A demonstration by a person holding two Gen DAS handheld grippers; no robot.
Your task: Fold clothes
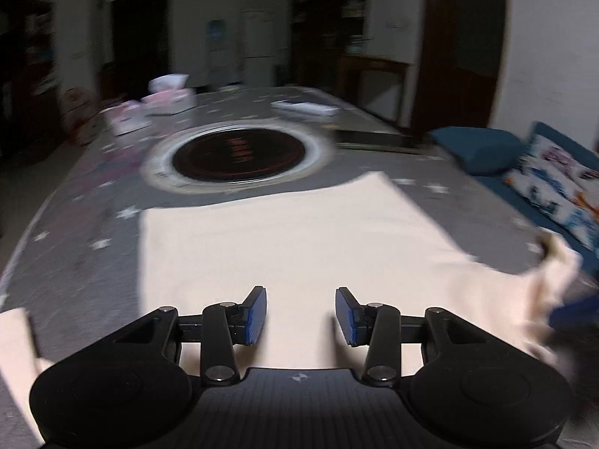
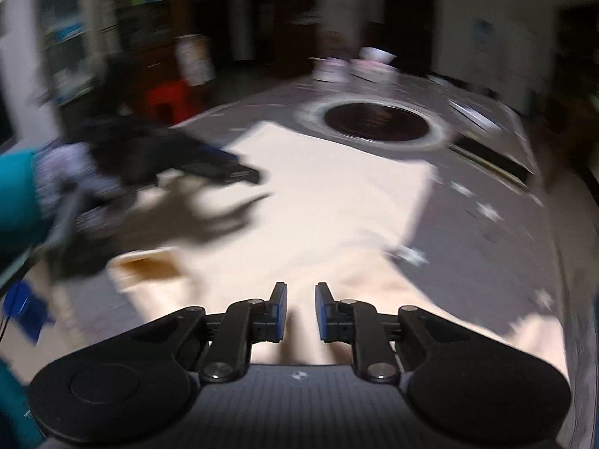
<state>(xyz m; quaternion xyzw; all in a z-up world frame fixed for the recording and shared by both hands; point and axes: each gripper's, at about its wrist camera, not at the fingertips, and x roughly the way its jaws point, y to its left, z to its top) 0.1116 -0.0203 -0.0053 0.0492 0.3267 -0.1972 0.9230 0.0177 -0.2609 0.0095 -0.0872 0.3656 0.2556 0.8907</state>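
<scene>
A pale cream garment (image 1: 292, 232) lies spread flat on the grey star-patterned table (image 1: 75, 262). It also shows in the right wrist view (image 2: 329, 187). My left gripper (image 1: 301, 316) is open and empty, just above the garment's near part. A sleeve (image 1: 554, 273) trails to the right. My right gripper (image 2: 301, 308) is open by a narrow gap with nothing between the pads, above the garment's near edge. The left gripper (image 2: 224, 170) appears blurred at the left of the right wrist view, held by a hand in a teal sleeve.
A round dark cooktop (image 1: 239, 155) with a pale ring is set in the table beyond the garment. Tissue packs (image 1: 168, 93) and a flat white object (image 1: 305, 107) lie at the far end. A blue sofa with a patterned cushion (image 1: 554, 183) stands at the right.
</scene>
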